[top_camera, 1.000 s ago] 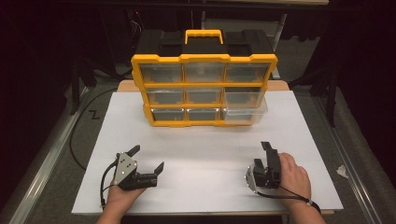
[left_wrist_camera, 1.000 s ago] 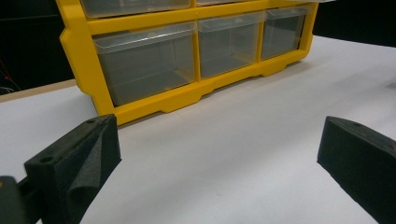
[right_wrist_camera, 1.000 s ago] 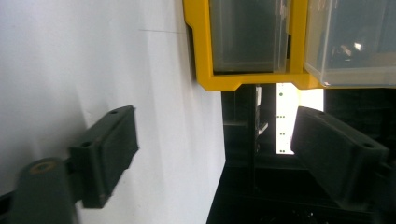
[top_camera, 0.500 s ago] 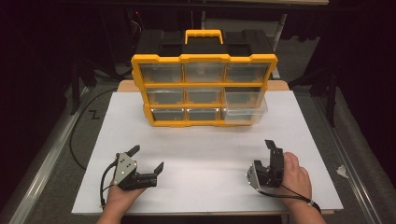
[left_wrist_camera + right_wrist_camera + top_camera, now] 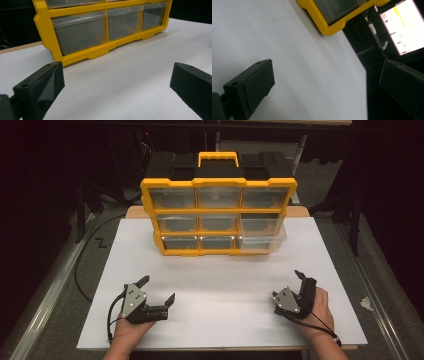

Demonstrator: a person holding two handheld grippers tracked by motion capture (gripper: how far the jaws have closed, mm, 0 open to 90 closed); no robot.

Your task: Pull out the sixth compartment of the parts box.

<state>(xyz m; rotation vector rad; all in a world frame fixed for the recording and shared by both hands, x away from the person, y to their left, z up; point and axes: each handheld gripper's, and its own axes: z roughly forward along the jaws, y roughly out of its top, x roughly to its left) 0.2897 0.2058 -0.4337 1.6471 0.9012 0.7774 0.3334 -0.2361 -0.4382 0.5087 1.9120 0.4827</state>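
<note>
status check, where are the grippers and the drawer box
Left gripper open, empty, near table edge. Right gripper open, empty, jaws just opened wider. Yellow drawer organizer upright at far side, bottom-right drawer pulled out. White tabletop between.

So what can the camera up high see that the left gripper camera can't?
The high view alone takes in the cabinet's yellow handle, its top row of drawers, the bottom right drawer pulled partway out, both hands and both open grippers, left and right, apart from the cabinet.

The left gripper view alone gives a close look through the clear bottom drawers, which look empty, and at its own jaw pads from behind.

Both show the yellow cabinet standing on the white table.
</note>
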